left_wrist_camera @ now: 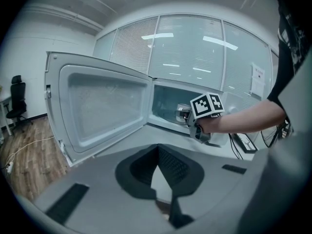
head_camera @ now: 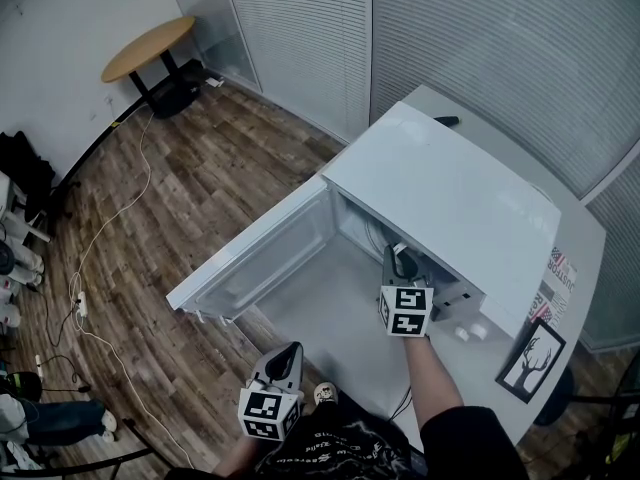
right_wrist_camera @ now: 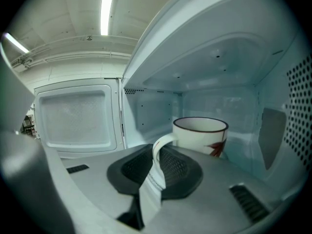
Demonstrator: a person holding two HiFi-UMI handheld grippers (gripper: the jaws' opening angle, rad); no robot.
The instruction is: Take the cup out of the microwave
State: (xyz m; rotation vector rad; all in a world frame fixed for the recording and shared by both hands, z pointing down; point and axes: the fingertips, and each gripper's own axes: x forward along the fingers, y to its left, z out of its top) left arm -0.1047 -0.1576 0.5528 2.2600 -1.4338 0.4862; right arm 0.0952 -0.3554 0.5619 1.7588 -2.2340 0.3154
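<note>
The white microwave [head_camera: 450,198] stands on a grey table with its door [head_camera: 260,258] swung wide to the left. Inside stands a white cup [right_wrist_camera: 202,135] with a dark rim and a red leaf print. Its handle [right_wrist_camera: 157,152] runs between the black pads of my right gripper [right_wrist_camera: 157,162], which is shut on it. In the head view the right gripper [head_camera: 397,263] reaches into the cavity. My left gripper [head_camera: 287,360] hangs low in front of the table, away from the microwave, tips together with nothing between them. In the left gripper view the cup [left_wrist_camera: 183,113] shows just beyond the right gripper [left_wrist_camera: 197,128].
A framed black-and-white picture [head_camera: 533,358] and small white items [head_camera: 470,333] lie on the table right of the microwave. A dark object [head_camera: 447,121] lies behind its top. A round wooden table [head_camera: 150,48] and cables [head_camera: 100,228] are on the wooden floor to the left.
</note>
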